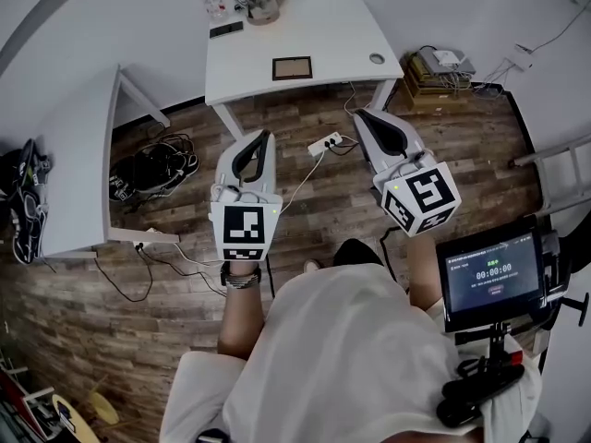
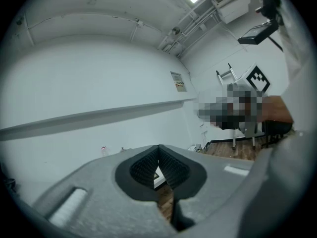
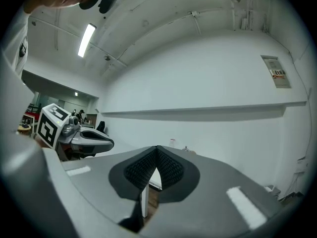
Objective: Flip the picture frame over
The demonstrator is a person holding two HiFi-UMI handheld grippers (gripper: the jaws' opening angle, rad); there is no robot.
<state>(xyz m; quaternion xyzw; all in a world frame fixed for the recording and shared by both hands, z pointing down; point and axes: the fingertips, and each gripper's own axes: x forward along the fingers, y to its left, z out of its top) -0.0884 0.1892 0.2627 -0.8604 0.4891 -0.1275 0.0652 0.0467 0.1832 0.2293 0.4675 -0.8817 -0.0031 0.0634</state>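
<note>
The picture frame (image 1: 292, 67) lies flat on the white table (image 1: 342, 26), near its front edge and well apart from both our grippers. The left gripper (image 1: 266, 141) and the right gripper (image 1: 365, 120) hang over the floor, each with its jaws closed tight and nothing between them. We think the frame could slide when we push at it, since it lies flat. It might fall off the front or bump the kettle (image 1: 265, 1) behind it. The frame looks too small to tell which side faces up, and both gripper views show mostly wall
</note>
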